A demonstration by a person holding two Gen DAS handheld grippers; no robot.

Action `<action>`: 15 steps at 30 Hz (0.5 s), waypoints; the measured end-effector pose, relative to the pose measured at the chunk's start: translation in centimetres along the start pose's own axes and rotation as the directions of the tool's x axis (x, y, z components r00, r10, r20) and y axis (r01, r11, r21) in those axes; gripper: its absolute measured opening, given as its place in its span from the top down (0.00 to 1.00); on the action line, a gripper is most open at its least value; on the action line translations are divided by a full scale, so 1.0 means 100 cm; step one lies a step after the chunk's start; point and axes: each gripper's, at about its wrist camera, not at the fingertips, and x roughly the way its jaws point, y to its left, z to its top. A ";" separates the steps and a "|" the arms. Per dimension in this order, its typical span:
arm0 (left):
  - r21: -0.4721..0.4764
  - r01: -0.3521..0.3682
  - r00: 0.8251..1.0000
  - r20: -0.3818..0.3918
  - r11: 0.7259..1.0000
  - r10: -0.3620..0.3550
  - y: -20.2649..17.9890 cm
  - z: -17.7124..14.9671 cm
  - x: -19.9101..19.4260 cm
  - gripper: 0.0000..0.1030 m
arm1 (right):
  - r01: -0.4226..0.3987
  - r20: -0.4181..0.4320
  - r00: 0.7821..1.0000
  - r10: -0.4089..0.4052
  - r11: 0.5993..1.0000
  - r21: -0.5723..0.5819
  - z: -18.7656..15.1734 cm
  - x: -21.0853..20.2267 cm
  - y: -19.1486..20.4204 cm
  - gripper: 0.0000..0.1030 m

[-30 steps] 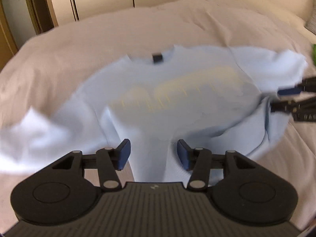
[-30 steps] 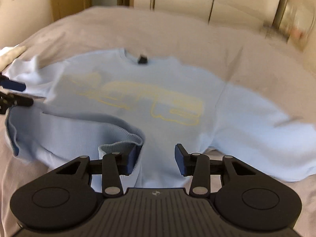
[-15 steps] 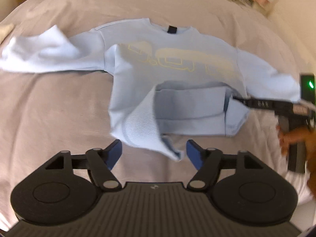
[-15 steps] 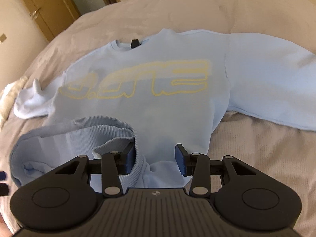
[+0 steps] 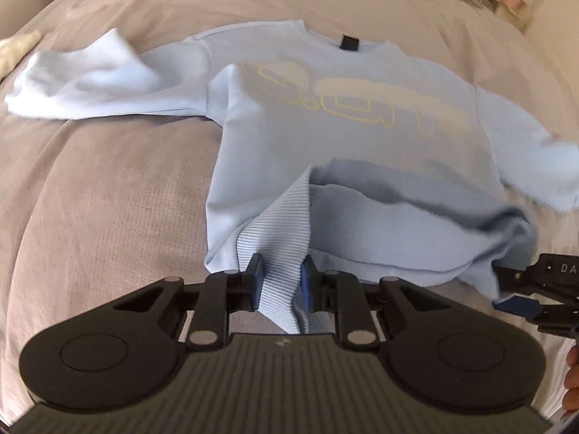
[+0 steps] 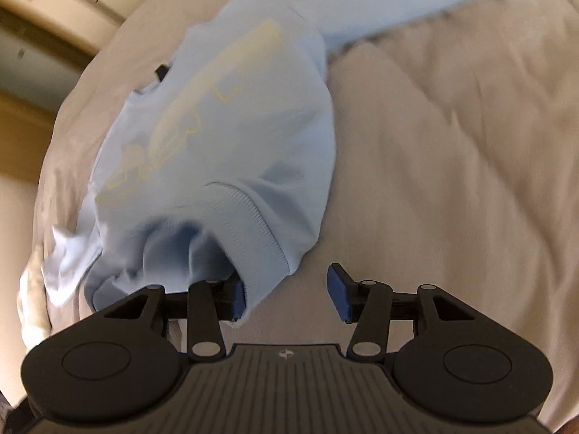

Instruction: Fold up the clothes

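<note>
**Beige bedspread, blue sweatshirt, fold barely begun**

Beige bedding (image 5: 108,195) fills both views, with pale cupboards blurred at the far edge, and spread across it lies the light-blue sweatshirt (image 5: 325,137), front up, its yellow lettering (image 5: 354,105) and dark neck tag (image 5: 348,42) in plain sight. Down at the near edge, the left gripper (image 5: 280,285) is closing its jaws on the ribbed hem (image 5: 278,238), and the blue pads already press the ribbing from both sides. Off to the right of the left wrist view, the right gripper (image 6: 286,294) sits at the hem's other corner. Its jaws stand apart; the left pad touches the fabric edge, the right pad hangs over bare bedding, so nothing is pinched there yet.

How far along? Early, by the look of it. Between the two grippers the hem is rucked up and turned back over the lower body, but no clean fold lies flat. Both sleeves (image 5: 83,83) are flung out wide, one rumpled on the left, the other trailing right. Judging from this, the right side needs its grip, then the body fold and both sleeves remain.
</note>
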 end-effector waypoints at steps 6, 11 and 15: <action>0.252 -0.056 0.997 0.070 0.966 0.039 0.000 0.013 -0.033 0.98 | 0.102 0.059 0.994 -0.090 0.967 -0.233 0.014 -0.022 0.017 0.99; 0.537 -0.069 0.971 0.230 0.841 -0.068 0.016 0.034 -0.145 0.95 | 0.328 0.340 0.934 -0.115 0.657 -0.679 0.018 -0.133 0.062 1.00; 0.752 -0.097 0.974 0.207 0.652 -0.094 0.007 0.006 -0.189 0.97 | 0.417 0.402 0.908 -0.115 0.183 -0.890 -0.033 -0.164 0.091 0.99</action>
